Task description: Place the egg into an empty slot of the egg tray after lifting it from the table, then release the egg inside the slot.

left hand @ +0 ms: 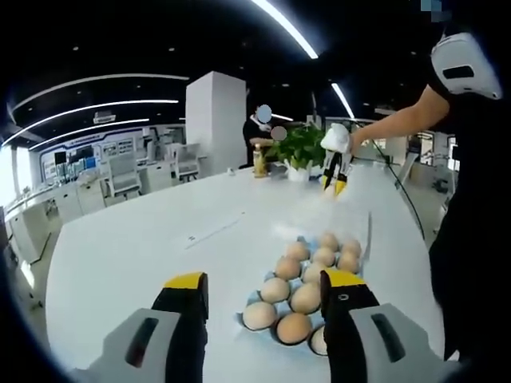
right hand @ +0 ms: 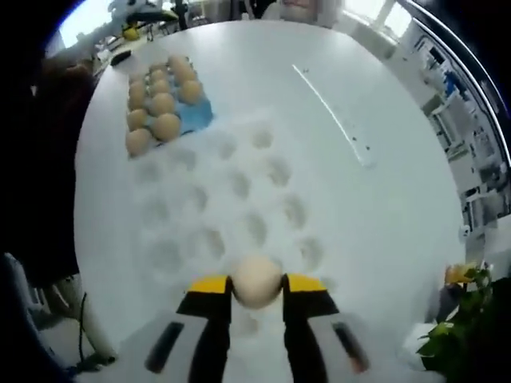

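Observation:
A pale egg (right hand: 257, 279) is pinched between the yellow-tipped jaws of my right gripper (right hand: 257, 291), which is shut on it. It hangs over the near end of a white egg tray (right hand: 231, 187) with several empty slots. In the left gripper view that right gripper (left hand: 335, 174) shows far across the table, held by a person's arm. My left gripper (left hand: 265, 289) stands open with nothing between its fingers, just in front of a blue tray (left hand: 254, 297) holding several brown eggs (left hand: 305, 297).
The blue tray (right hand: 194, 116) with eggs lies beyond the white tray's far end. A thin white strip (right hand: 335, 120) lies on the round white table (left hand: 136, 247). A potted plant (left hand: 299, 148) and a bottle (left hand: 259, 161) stand at the far edge, with a person behind them.

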